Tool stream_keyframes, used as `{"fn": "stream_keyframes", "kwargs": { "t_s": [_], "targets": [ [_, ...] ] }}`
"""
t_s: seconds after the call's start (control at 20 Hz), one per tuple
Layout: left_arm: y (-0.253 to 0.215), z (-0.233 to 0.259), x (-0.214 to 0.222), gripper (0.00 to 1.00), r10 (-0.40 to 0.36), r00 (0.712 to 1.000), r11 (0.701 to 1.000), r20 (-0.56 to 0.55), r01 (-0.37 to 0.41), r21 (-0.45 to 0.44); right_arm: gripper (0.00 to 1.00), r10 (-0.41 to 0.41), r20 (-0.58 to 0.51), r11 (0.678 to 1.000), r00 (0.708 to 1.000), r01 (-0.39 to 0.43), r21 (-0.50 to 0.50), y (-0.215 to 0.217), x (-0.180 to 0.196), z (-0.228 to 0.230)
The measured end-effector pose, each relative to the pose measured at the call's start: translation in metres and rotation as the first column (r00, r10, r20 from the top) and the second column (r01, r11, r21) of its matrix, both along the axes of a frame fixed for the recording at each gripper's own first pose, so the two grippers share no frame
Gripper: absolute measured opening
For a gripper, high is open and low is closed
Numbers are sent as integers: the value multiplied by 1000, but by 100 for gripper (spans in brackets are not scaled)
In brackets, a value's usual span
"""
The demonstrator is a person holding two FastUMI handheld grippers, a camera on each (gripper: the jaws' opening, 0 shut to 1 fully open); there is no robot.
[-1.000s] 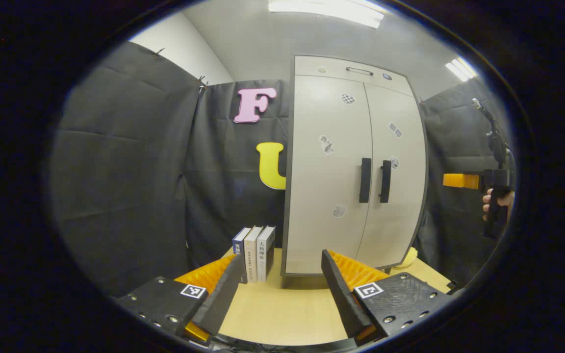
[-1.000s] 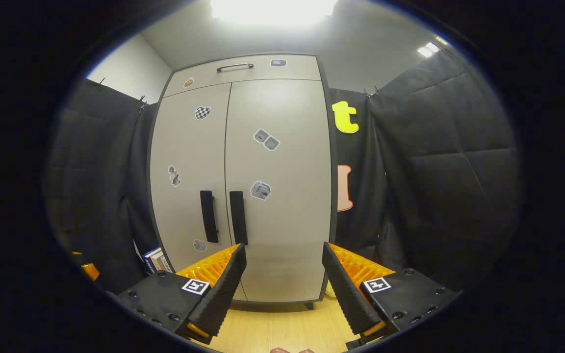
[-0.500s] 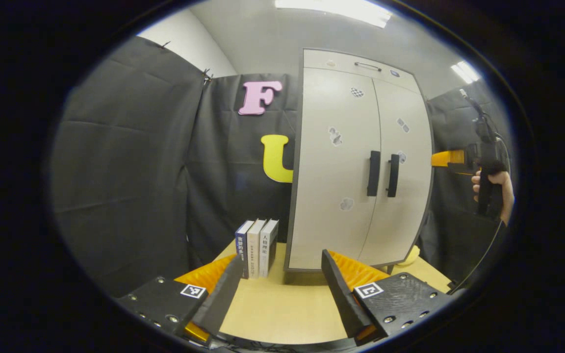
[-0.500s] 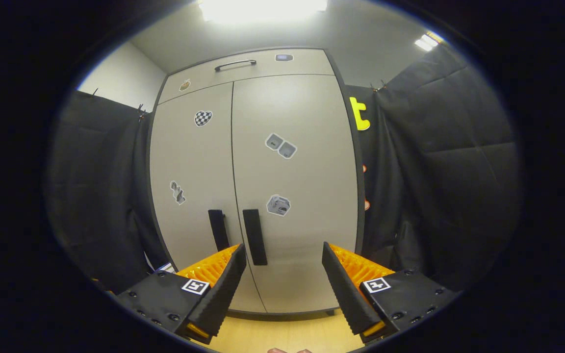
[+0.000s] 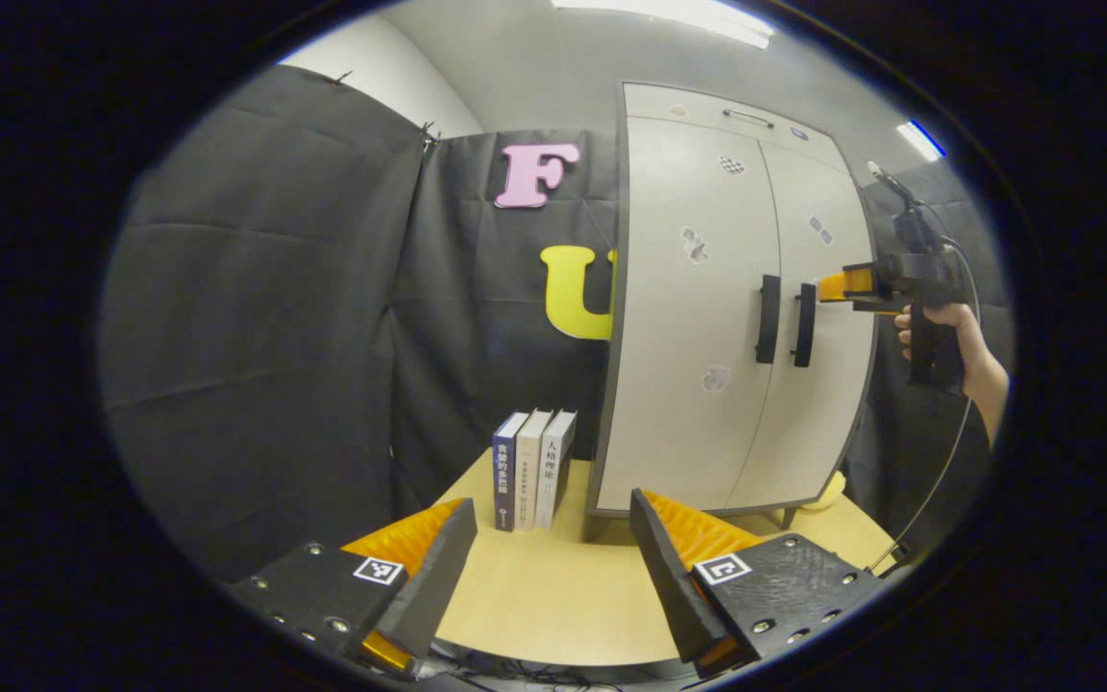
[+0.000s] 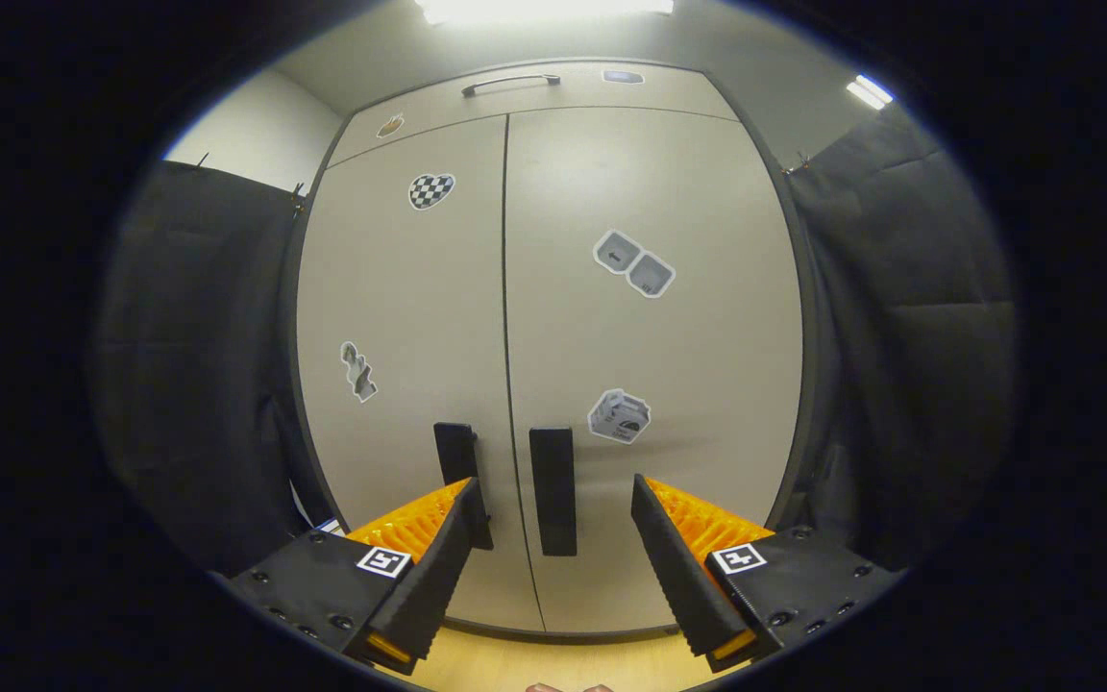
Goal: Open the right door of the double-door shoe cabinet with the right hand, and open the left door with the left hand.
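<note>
Open air lies before the beige double-door shoe cabinet [image 6: 553,336] and its two black bar handles [image 6: 553,490] (both doors shut). Three upright books [image 5: 534,469] stand just left of it on the pale wooden surface [image 5: 534,605].

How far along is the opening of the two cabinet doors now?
Nothing is done yet: both doors of the cabinet look shut. In hand: the open right tongs are lined up with the right door handle, not gripping it. The left tongs are open, far back over the table. Both doors remain.
</note>
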State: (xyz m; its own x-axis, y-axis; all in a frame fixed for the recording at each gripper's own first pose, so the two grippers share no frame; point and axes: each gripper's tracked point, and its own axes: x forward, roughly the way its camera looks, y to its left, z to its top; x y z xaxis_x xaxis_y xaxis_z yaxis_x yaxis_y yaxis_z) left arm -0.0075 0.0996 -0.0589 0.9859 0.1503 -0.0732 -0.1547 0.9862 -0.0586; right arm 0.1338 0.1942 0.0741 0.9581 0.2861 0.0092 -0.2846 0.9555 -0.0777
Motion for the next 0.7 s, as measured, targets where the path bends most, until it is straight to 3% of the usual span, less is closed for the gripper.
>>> {"fn": "stream_keyframes", "kwargs": {
  "t_s": [0.4,0.7],
  "targets": [
    [33,-12,-9,94,65,998,998,-25,-66,-5,98,-89,-34,996,995,88,-18,2,51,-12],
    [42,-18,-9,94,78,996,997,-41,-78,-6,98,-112,-88,993,990,109,-38,6,77,-32]
  ]
}}
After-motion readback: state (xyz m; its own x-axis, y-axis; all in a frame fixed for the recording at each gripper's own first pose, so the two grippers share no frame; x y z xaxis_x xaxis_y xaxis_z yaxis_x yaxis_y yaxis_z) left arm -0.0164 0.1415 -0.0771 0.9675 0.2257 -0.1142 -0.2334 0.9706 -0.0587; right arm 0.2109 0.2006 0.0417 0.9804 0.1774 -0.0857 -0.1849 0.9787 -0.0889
